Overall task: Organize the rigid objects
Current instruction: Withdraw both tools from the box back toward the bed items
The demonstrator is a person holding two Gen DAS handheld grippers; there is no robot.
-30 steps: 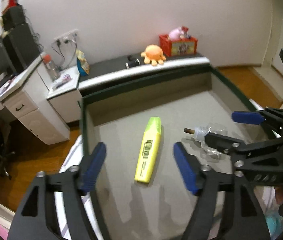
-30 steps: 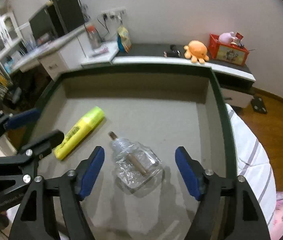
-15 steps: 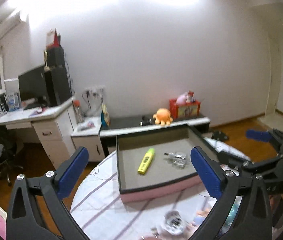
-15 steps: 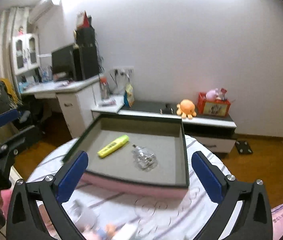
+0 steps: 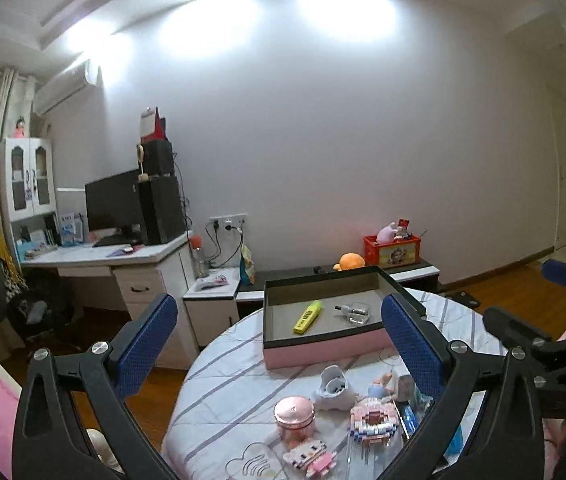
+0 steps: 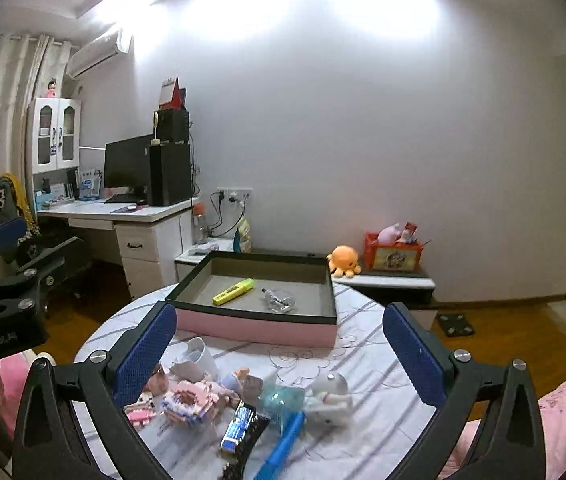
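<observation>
Both your left claw (image 5: 279, 344) and right claw (image 6: 279, 352) spread wide, empty; toys (image 6: 191, 398) crowd just beneath — dropping in carelessly risks knocking neighbours off the table (image 6: 379, 364).

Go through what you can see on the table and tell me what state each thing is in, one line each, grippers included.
Left hand-held gripper: open, holding nothing.
Right hand-held gripper: open, holding nothing.
Tray: on the table, no lid, two things inside.
Yellow highlighter: lying flat in the tray, capped.
Clear glass bottle: lying on its side in the tray, beside the highlighter.
Pink round tin: upright on the table, lid on.
</observation>
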